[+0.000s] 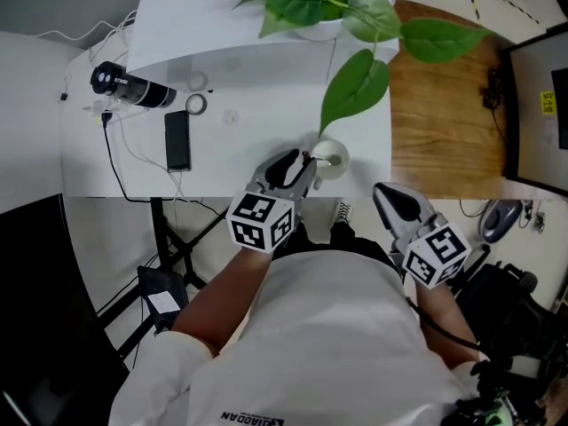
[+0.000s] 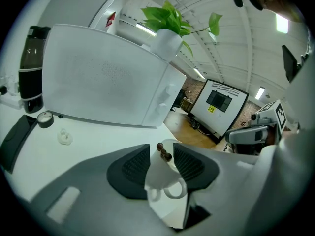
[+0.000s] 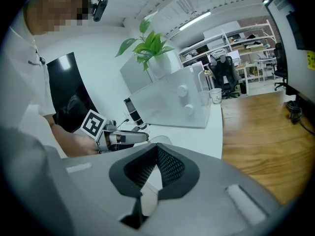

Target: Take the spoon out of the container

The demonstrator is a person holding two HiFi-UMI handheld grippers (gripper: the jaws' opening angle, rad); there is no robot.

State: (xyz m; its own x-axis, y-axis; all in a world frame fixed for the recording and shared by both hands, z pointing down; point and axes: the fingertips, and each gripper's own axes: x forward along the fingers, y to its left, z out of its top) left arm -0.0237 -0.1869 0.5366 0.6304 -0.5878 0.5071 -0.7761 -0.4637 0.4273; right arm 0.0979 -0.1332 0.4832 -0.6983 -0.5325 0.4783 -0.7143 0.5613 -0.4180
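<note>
Spoon in white cup between parted left tongs; yellow label illegible

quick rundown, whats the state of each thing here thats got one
left gripper, open, cup between its jaws, pads not seeming to press it
right gripper, shut, empty
spoon, in the cup, handle sticking up past the rim
cup, upright on the table
phone, lying flat on the table, screen dark

spoon in cup | cup on table | phone left | plant behind
</note>
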